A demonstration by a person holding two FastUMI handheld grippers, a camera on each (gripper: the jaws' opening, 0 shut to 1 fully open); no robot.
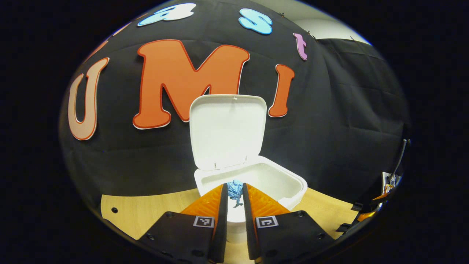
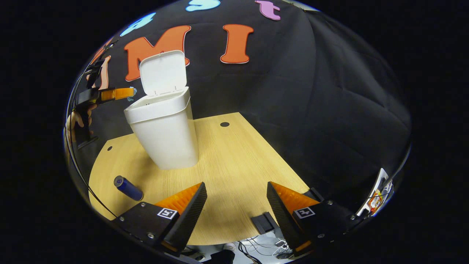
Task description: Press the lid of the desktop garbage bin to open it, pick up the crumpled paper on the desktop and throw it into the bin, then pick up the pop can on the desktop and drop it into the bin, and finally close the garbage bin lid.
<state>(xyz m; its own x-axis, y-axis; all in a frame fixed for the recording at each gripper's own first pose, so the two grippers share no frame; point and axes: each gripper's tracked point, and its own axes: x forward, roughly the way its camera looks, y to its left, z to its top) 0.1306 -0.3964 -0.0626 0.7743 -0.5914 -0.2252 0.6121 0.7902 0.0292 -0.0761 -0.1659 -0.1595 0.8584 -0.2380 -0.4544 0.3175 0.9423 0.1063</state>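
The crumpled paper (image 1: 235,190) is clamped between the fingers of the left gripper (image 1: 234,200), held above the front rim of the white bin (image 1: 289,183), whose lid (image 1: 227,130) stands upright. The right gripper (image 2: 236,196) is held with jaws wide apart above the wooden table (image 2: 234,161). The blue can (image 2: 128,187) lies on its side near the bin; no writing on it can be read

text: none legible | square coded markers on left gripper (image 1: 234,201) | right gripper (image 2: 236,196)
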